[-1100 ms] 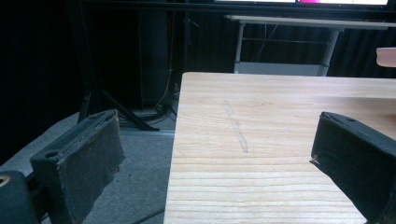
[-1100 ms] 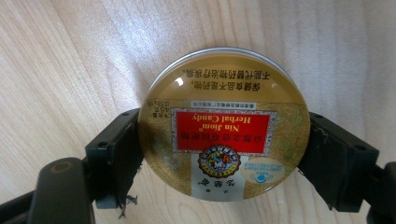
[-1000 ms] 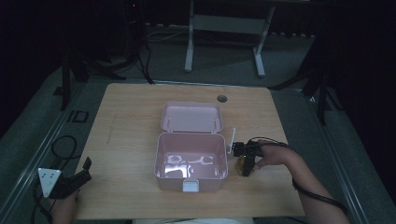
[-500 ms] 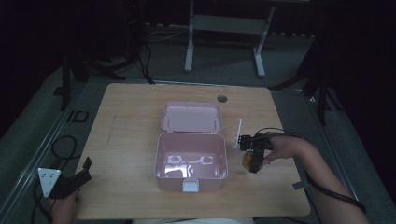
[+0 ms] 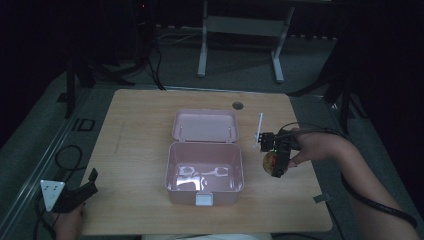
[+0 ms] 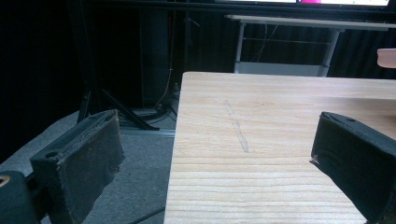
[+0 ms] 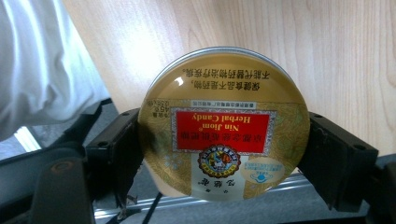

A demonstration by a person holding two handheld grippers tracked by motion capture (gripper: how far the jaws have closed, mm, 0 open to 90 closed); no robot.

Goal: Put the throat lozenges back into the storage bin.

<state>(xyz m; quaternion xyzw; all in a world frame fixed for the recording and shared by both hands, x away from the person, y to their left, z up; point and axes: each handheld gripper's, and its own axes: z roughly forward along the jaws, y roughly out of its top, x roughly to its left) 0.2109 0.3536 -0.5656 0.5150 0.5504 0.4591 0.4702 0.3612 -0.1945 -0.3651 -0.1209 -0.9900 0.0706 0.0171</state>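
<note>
Right gripper view: right gripper [image 7: 224,154] clamps the herbal candy tin [image 7: 224,126]; keep it level heading into the pink box [image 5: 204,172] left of it, left gripper [image 6: 210,168] idle, jaws apart

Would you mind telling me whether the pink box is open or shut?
Open: the pink box has its lid swung back flat on the table, exposing the inside.

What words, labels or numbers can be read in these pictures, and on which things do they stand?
"Nin Jiom" and "Herbal Candy": upside down in the right gripper view, on the red label of the round gold tin, which the right gripper clamps.
Chinese lines, the small grey strip and the round emblem on that tin: too small to read.
Pink box and table: no writing.
</note>
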